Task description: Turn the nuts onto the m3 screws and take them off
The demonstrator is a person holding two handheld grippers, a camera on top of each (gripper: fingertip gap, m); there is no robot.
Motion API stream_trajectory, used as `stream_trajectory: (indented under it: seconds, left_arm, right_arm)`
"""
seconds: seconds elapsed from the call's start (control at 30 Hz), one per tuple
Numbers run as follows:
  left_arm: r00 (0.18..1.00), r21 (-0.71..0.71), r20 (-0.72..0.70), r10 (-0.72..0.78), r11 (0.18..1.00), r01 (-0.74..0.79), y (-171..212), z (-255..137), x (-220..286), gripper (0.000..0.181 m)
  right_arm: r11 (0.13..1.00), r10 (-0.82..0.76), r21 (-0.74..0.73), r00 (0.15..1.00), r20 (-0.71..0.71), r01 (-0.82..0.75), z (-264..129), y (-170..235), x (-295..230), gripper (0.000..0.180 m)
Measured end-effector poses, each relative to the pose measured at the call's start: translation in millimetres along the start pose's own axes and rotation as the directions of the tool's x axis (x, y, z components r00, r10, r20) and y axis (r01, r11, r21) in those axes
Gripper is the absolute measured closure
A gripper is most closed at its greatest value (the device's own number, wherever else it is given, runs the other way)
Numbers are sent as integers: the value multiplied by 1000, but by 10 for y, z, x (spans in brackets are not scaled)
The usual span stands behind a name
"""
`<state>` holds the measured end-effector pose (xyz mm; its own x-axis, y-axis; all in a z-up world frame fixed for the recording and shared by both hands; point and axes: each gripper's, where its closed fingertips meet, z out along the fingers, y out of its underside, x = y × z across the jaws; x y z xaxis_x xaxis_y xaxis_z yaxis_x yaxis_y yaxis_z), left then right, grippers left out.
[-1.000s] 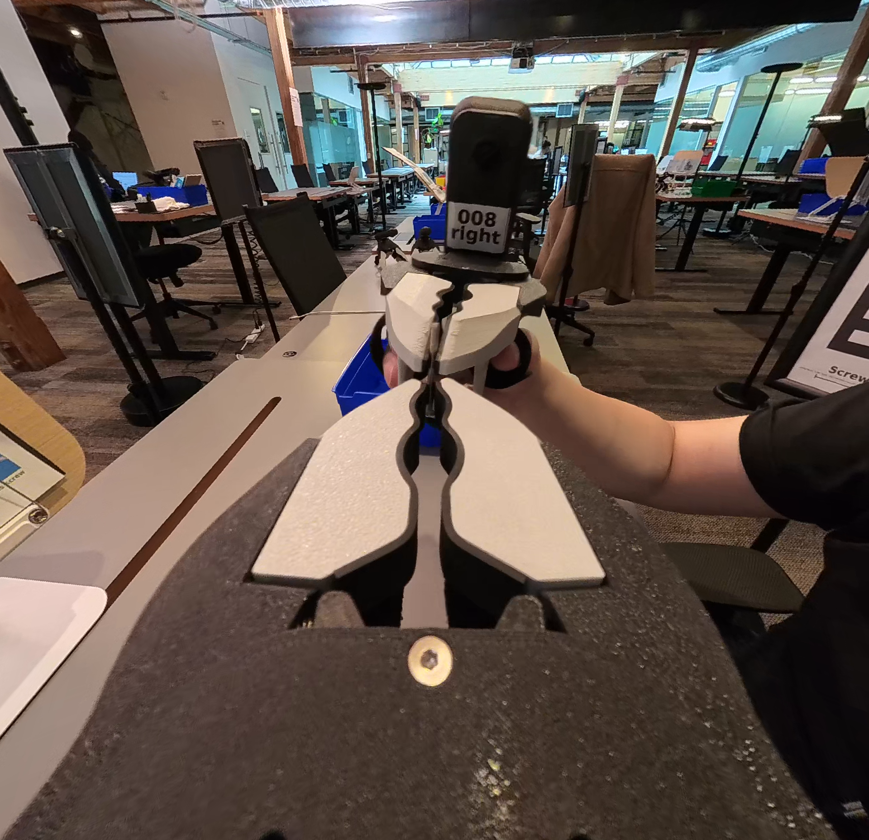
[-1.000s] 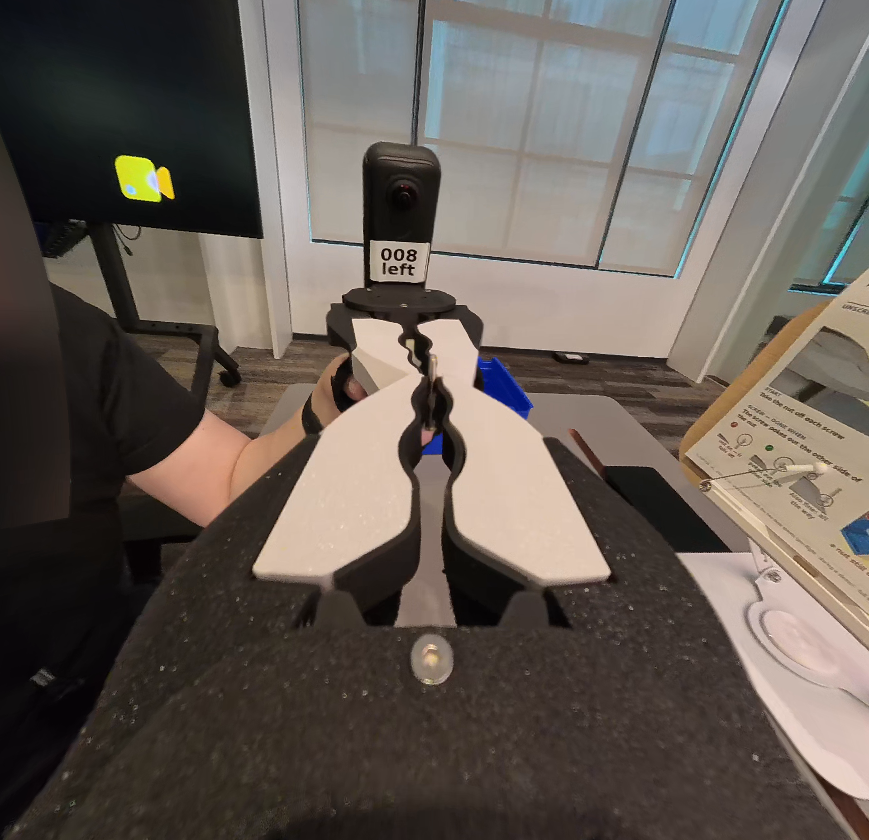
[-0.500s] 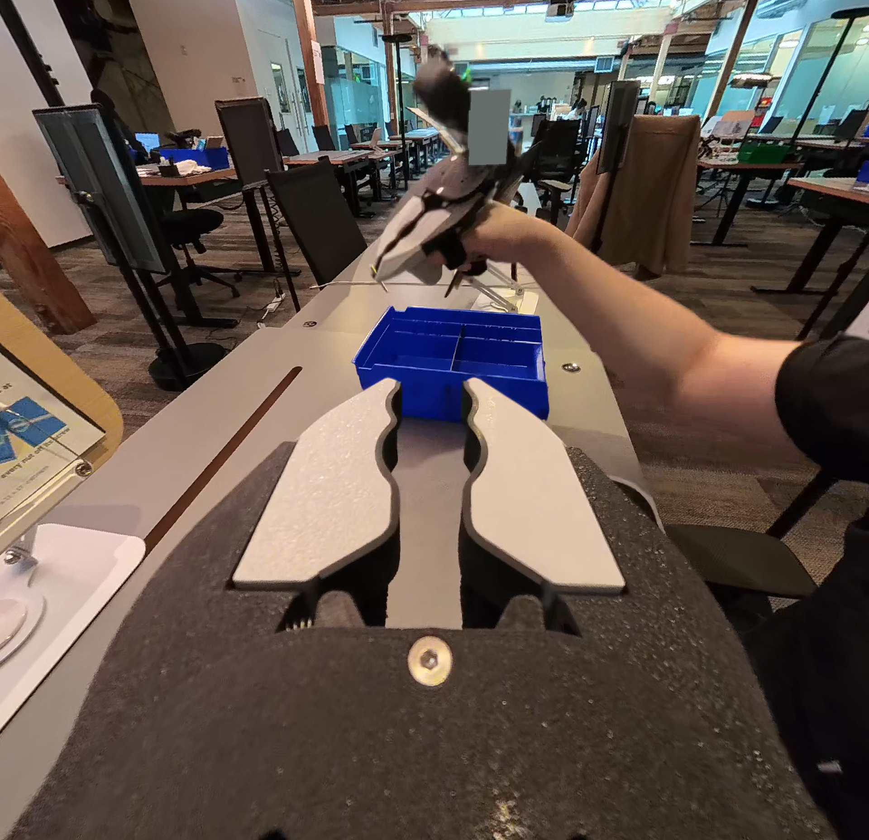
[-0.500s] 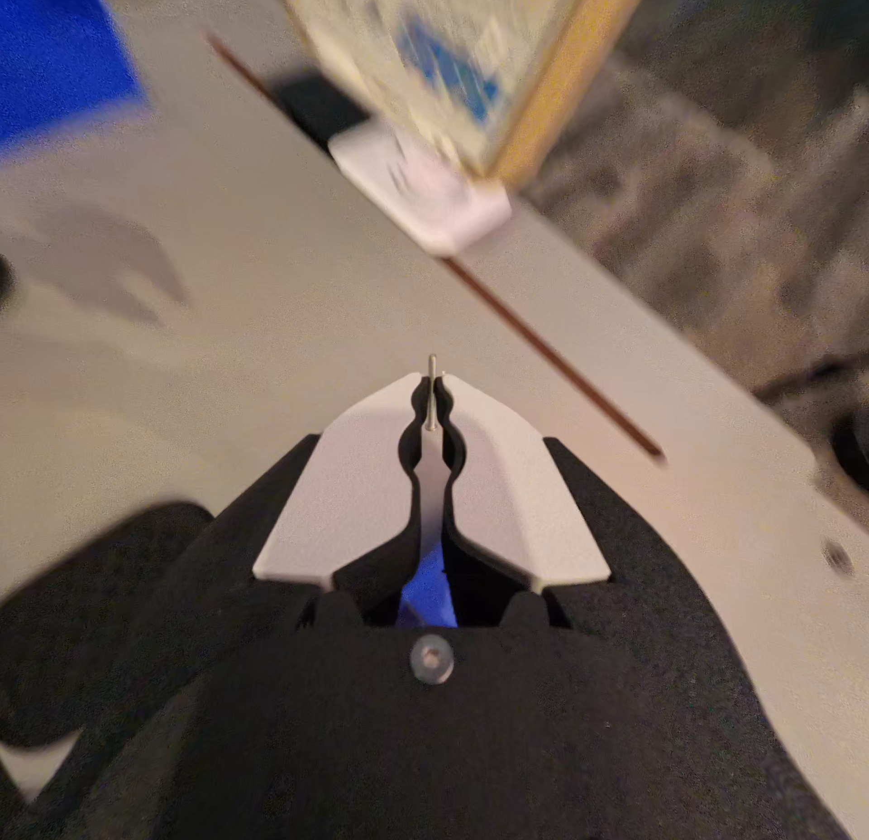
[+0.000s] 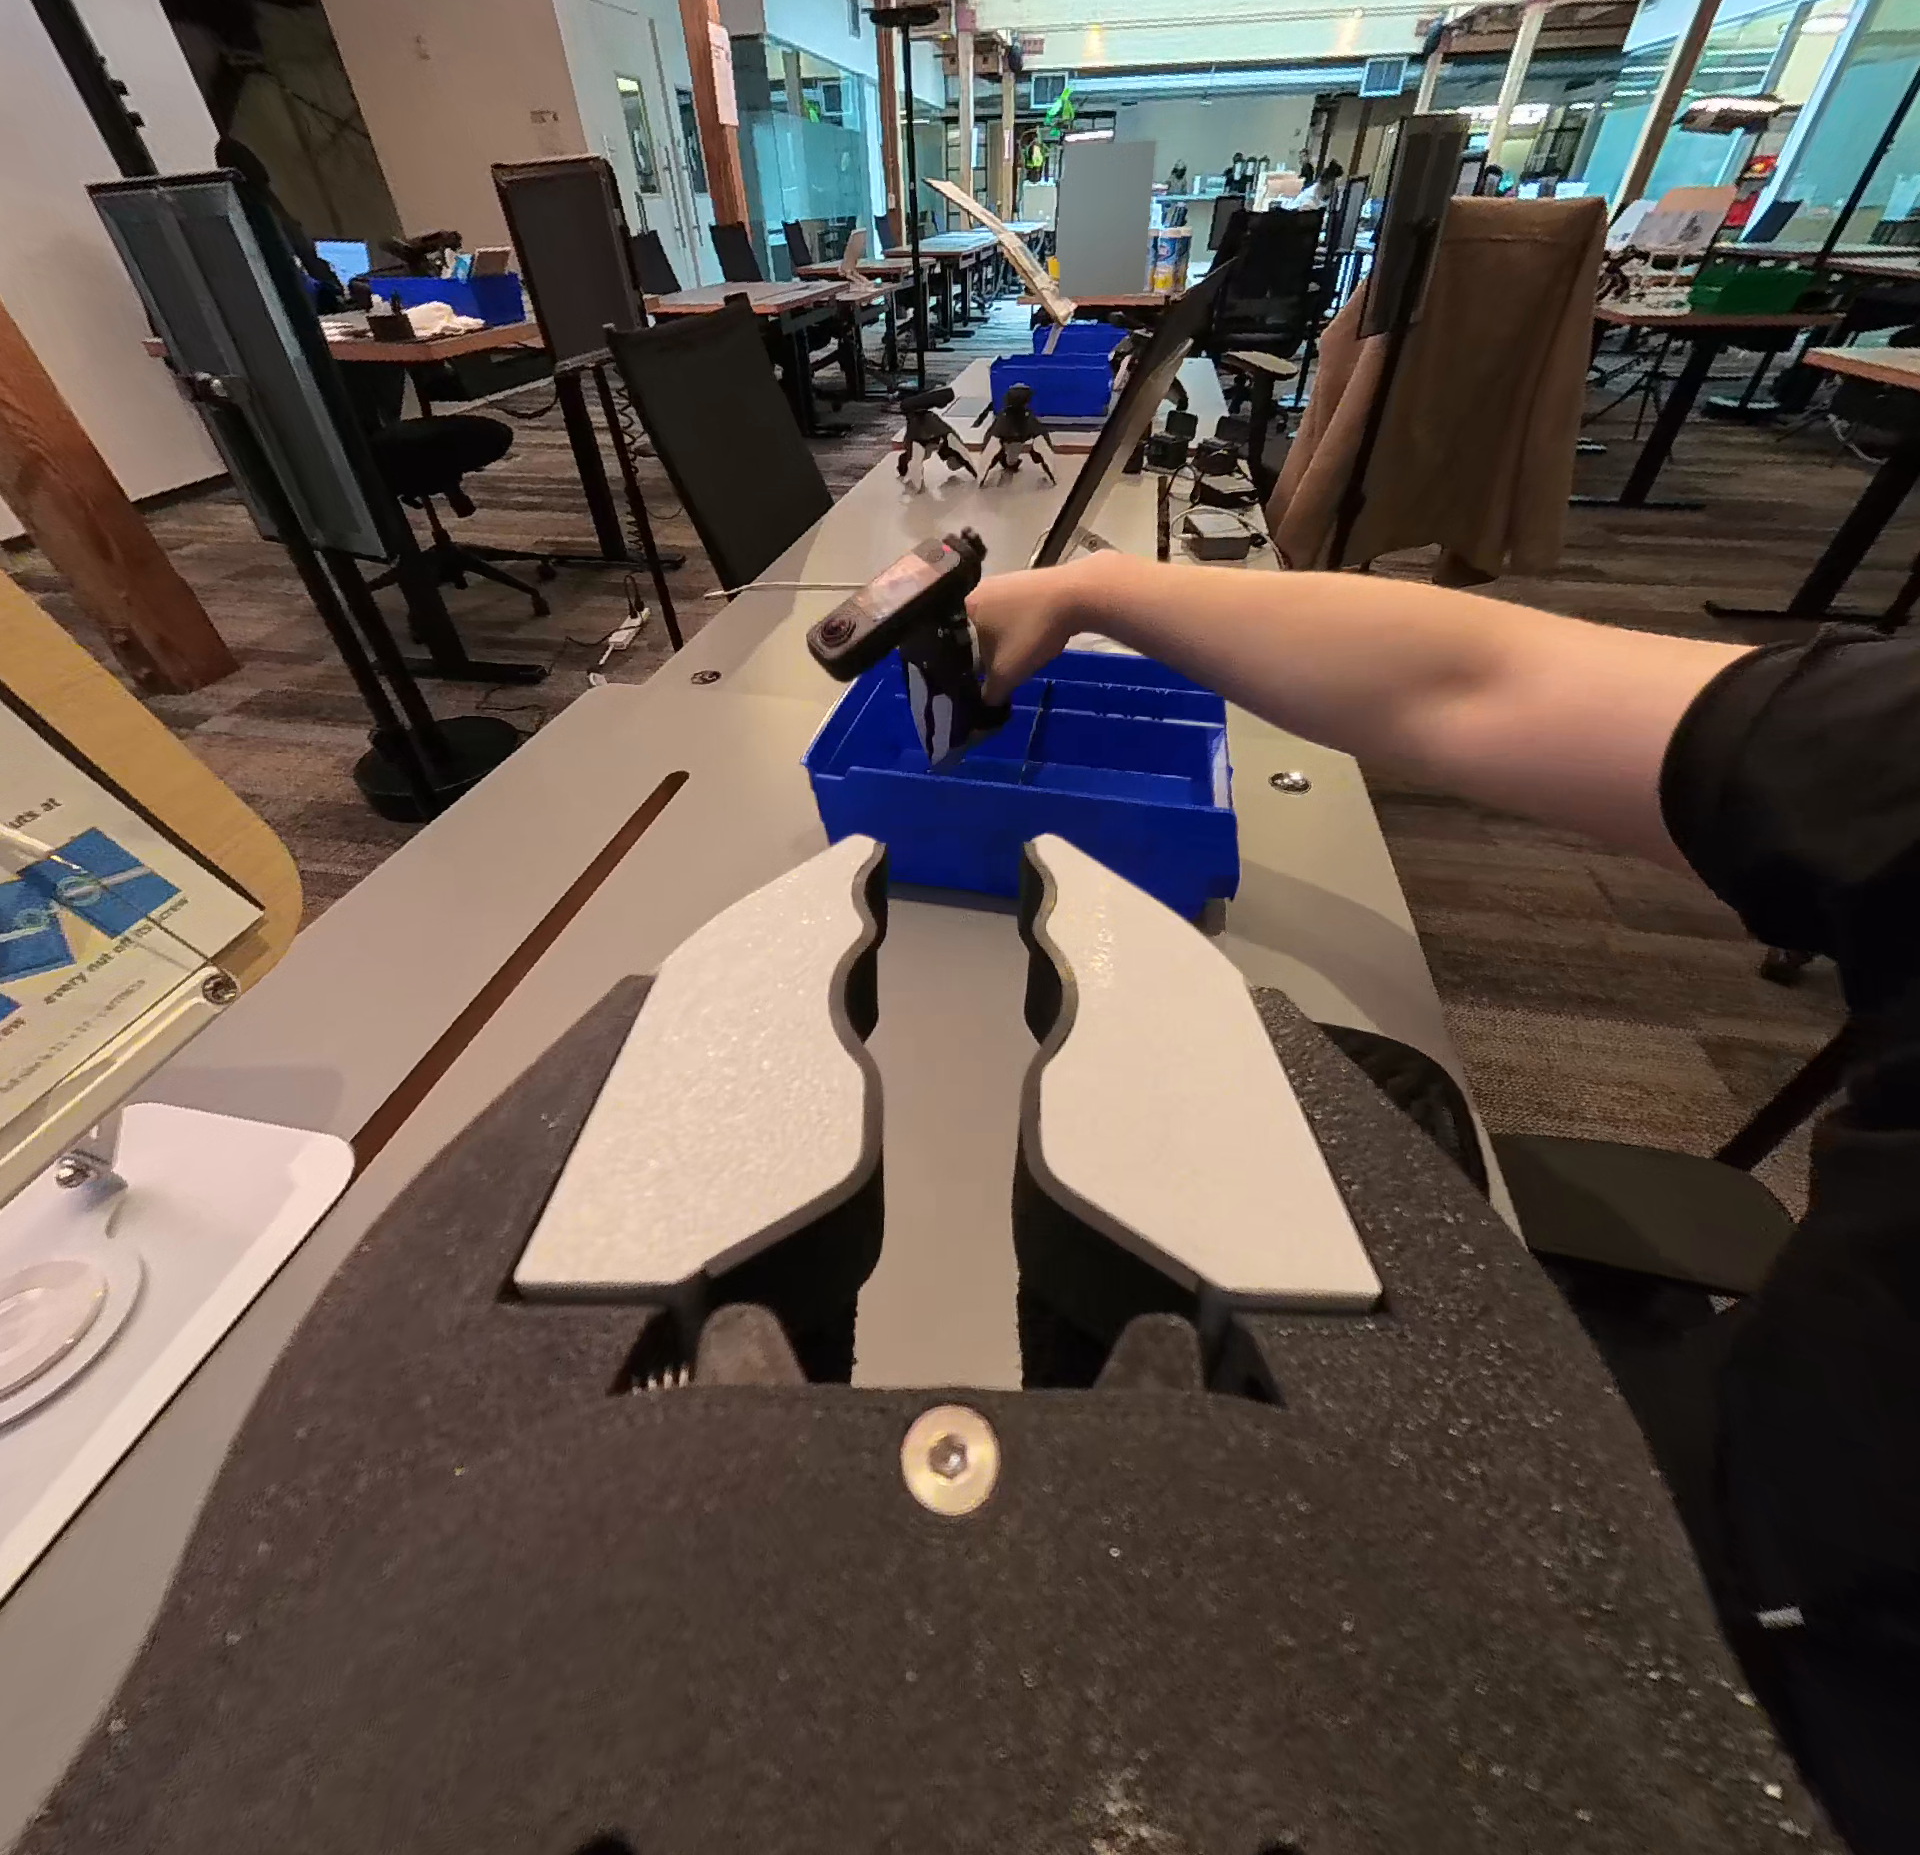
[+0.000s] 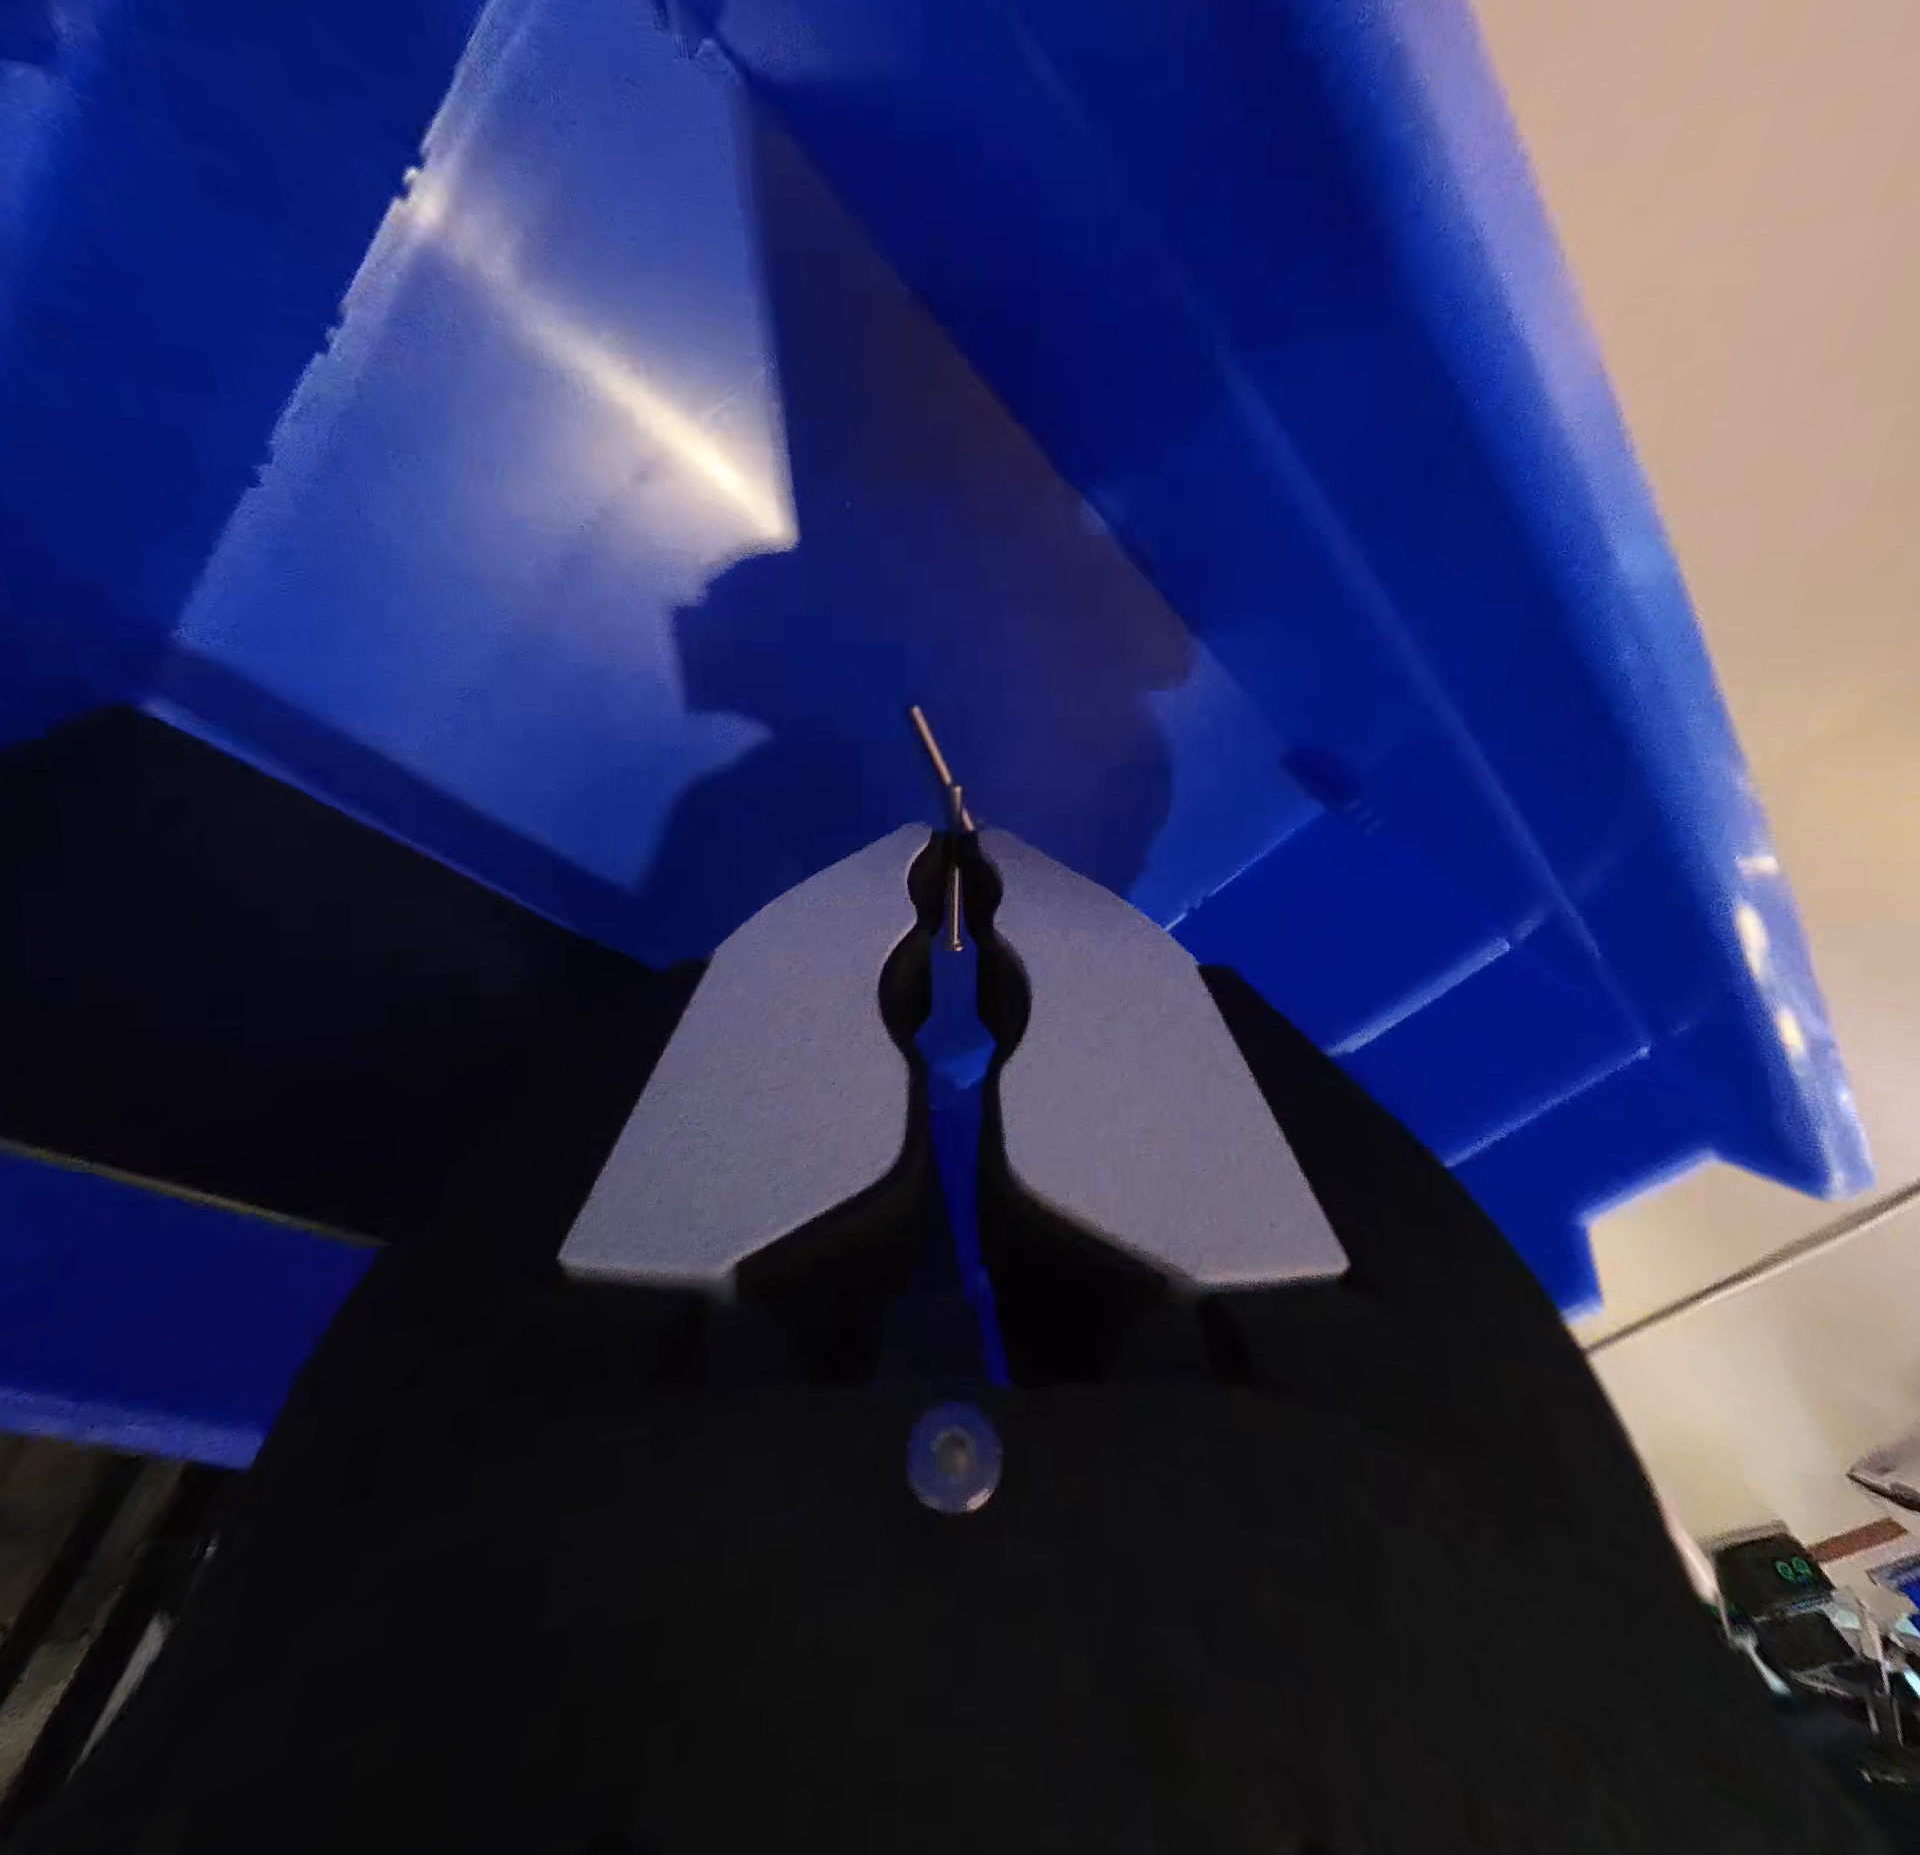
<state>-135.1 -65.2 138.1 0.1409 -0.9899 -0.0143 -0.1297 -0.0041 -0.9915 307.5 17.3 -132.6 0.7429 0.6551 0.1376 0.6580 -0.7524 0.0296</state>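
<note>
My left gripper (image 5: 951,865) is open and empty, low over the grey table (image 5: 436,932), just short of the blue divided bin (image 5: 1023,834). My right gripper (image 5: 940,740) points down into the bin's left compartment, held by a person's hand and bare arm. In the right wrist view the right gripper (image 6: 951,841) is shut on a thin metal screw (image 6: 953,912) close above the bin floor (image 6: 520,475). A second thin metal line (image 6: 930,751) runs on from the tips; I cannot tell whether it is another screw or a reflection. No nut shows.
An instruction board on a wooden stand (image 5: 104,870) with a white base (image 5: 177,1234) stands at the left. A dark slot (image 5: 520,964) runs along the table. Two other grippers (image 5: 977,444) and more blue bins stand far down the table. A chair (image 5: 1631,1213) is at the right. The grippers' ends are close to 55 centimeters from one another.
The two grippers were tip to tip, both shut. My left gripper has opened and drawn back. My right gripper has swung away with the screw and gone down into the blue bin.
</note>
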Motion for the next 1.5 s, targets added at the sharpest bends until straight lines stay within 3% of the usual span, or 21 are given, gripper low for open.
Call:
stream_trajectory:
  seconds: [0.17, 0.4, 0.6, 1.0, 1.13, 1.33, 1.5]
  left_arm:
    - [1000, -16, 13, -8, 1000, 9, 46, 21, -65, 157]
    - [1000, -40, 15, -4, 999, 5, 98, 59, -81, 158]
    - [1000, -49, 11, -2, 999, 3, 116, 77, -78, 158]
    - [1000, -38, 18, -1, 999, 2, 91, 38, -85, 159]
    - [1000, -14, 27, 1, 1000, 0, 37, -42, -103, 159]
    - [996, 38, 91, -12, 999, 9, -58, -248, -241, 159]
    - [982, 51, 190, -21, 999, 11, -70, -415, -432, 159]
  right_arm:
    - [998, -36, 57, 999, 16, 35, 76, -97, 62, 177]
    - [990, -140, -20, 990, -4, 140, 181, -60, 107, 177]
    - [985, -172, -5, 985, 2, 172, 219, -77, 91, 177]
    - [987, -154, 47, 988, -11, 155, 185, -42, 108, 171]
    - [974, -141, 170, 987, -77, 152, -243, -77, 114, 172]
    - [895, -102, 385, 945, -312, 224, -1497, -136, 25, 171]
    - [706, -63, 604, 882, -467, 370, -2682, -617, -442, 168]
